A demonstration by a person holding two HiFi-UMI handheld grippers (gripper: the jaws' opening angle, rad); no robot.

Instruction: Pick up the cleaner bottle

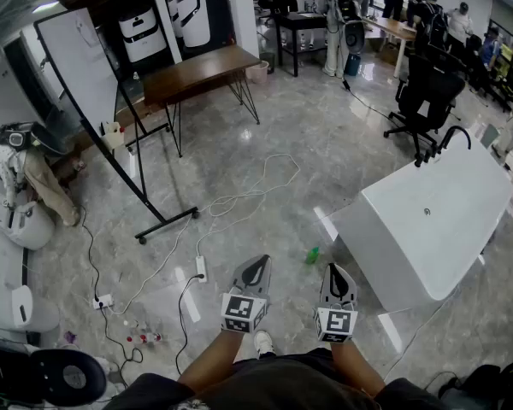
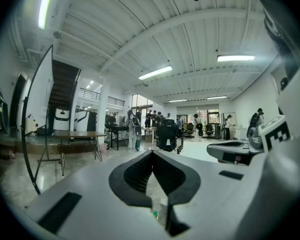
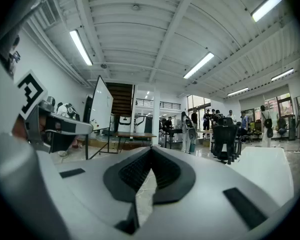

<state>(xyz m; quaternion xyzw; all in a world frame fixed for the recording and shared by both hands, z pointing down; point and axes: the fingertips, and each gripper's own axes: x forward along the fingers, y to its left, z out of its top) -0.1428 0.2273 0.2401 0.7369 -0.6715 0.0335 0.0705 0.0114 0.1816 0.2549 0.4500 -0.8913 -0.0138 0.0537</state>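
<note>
A small green object (image 1: 312, 254), possibly the cleaner bottle, lies on the grey floor just ahead of and between my two grippers. Through the gap under the jaws of the left gripper view, the same green object (image 2: 154, 214) shows as a speck. My left gripper (image 1: 258, 264) is held level over the floor, its jaws meeting at the tip with nothing between them; seen along its own jaws, the left gripper (image 2: 152, 154) is shut. My right gripper (image 1: 335, 270) hangs beside it to the right, and the right gripper (image 3: 151, 150) is also shut and holds nothing.
A white table (image 1: 436, 220) stands close on the right. Cables (image 1: 239, 199) and a power strip (image 1: 201, 268) lie on the floor ahead and to the left. A whiteboard on a stand (image 1: 85, 67), a brown table (image 1: 201, 68), an office chair (image 1: 427, 92) and people stand farther back.
</note>
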